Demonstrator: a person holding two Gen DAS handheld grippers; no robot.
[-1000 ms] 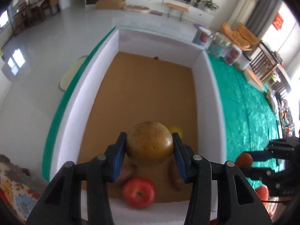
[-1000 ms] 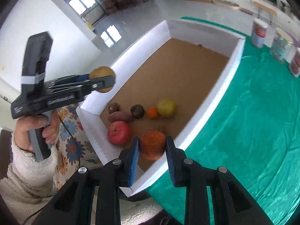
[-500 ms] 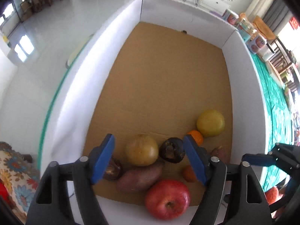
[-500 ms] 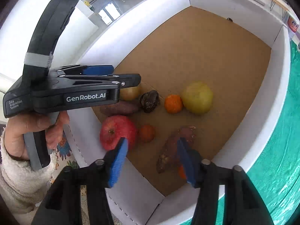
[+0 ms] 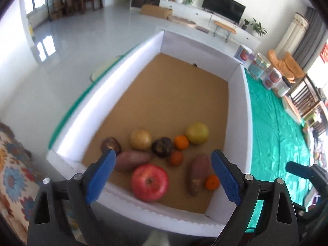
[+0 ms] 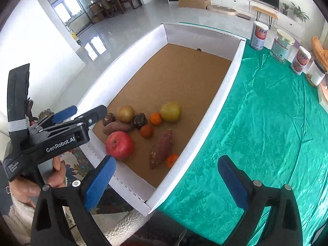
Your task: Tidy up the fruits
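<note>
A white-walled box [image 5: 247,106] [image 6: 223,94] with a cardboard floor holds the fruit near its front end. In it lie a red apple [image 5: 149,182] [image 6: 120,145], a brown pear [image 5: 140,139] [image 6: 125,113], a yellow fruit [image 5: 197,133] [image 6: 170,111], two sweet potatoes [image 5: 197,174] [image 6: 161,148], two dark fruits and three small oranges [image 5: 181,142]. My left gripper [image 5: 163,155] [image 6: 86,110] hangs over the box's front left corner, jaws opening, nothing between them. My right gripper [image 6: 167,161] [image 5: 297,168] hovers over the front right corner, jaws opening and empty.
A green cloth [image 6: 266,123] covers the table right of the box, with three tins [image 6: 284,46] at its far side. Floral fabric [image 5: 12,180] lies left of the box. A person's hand [image 6: 55,176] grips the left gripper's handle.
The left gripper let go of the brown pear and the right let go of an orange fruit; both lie in the box now. Both grippers opened wide and drew back toward the box's front.
</note>
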